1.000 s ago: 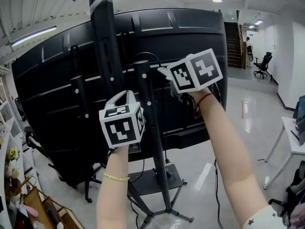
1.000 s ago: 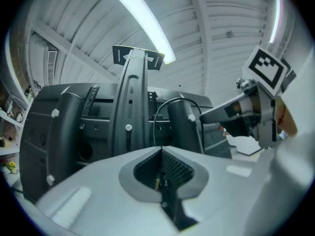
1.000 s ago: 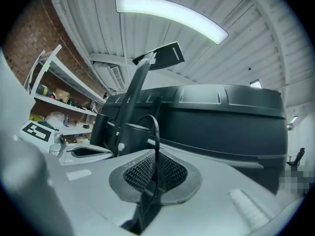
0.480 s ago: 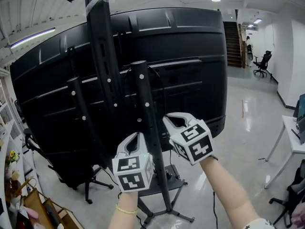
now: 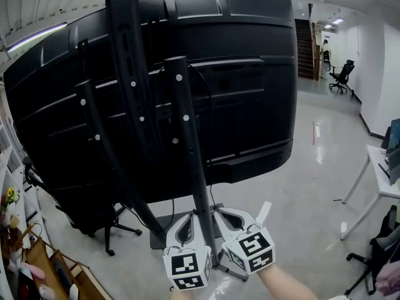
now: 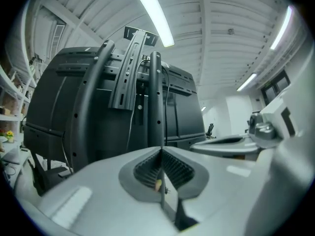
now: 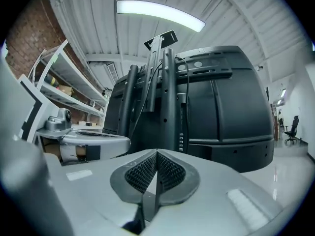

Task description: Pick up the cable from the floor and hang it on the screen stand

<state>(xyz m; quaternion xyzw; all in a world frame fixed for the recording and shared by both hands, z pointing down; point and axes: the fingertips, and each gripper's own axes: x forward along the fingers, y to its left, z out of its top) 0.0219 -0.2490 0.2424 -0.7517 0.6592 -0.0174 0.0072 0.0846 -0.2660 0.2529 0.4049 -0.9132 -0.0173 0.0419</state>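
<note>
Both hand-held grippers are held low in the head view, side by side at the foot of the screen stand (image 5: 189, 155). The left hand-held gripper (image 5: 189, 217) is seen clenched: in its own view its ribbed pads (image 6: 173, 167) are pressed together with nothing between them. The right hand-held gripper (image 5: 227, 214) is likewise clenched and empty, its jaws meeting in a closed seam in the right gripper view. The two are kept just beside each other, one on either side of the stand's upright post, and each shows at the edge of the other's view.

The cable (image 5: 208, 114) is seen well above both hand-held grippers, draped over the top of the upright post and hanging down the back of the large black screen (image 5: 250, 74). It is touched by neither hand-held gripper. In the right gripper view the same cable (image 7: 185, 68) is seen looping near the top of the stand, straight ahead of and above the jaws.

Ahead of the hand-held grippers the stand's dark base plate (image 5: 164, 230) lies on the glossy floor (image 5: 300, 186). A black office chair (image 5: 106, 220) is parked to the left of the left hand-held gripper, beneath the screen. A white bench (image 5: 375, 183) is placed far to the right of the right hand-held gripper.
</note>
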